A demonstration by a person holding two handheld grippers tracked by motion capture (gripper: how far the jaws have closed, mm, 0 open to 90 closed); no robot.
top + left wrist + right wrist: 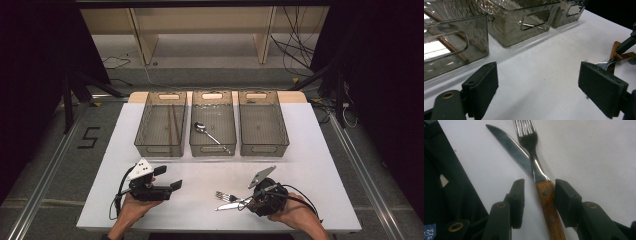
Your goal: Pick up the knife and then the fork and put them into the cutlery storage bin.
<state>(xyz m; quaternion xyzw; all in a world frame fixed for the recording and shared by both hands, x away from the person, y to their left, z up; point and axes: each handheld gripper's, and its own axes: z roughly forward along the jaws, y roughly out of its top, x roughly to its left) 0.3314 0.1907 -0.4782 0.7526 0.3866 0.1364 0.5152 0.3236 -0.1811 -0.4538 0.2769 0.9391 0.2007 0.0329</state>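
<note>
A fork [529,142] with a wooden handle lies across a knife [509,145] on the white table [200,190], at the front right. My right gripper [539,192] straddles the fork's handle; the right pad is against the wood, while a gap is left at the left pad, so the jaws stand open around it. From above, fork [224,195] and knife [227,206] lie just left of the right gripper [246,202]. My left gripper [169,178] rests at the front left, open, nothing between its jaws [537,85]. The fork [607,64] is also visible beyond its right jaw.
Three translucent grey bins stand in a row at the back: the left bin [145,125] holds chopsticks [173,122], the middle bin [227,117] a spoon [207,132], and nothing lies in the right bin [262,125]. Bare tabletop lies between the bins and the grippers.
</note>
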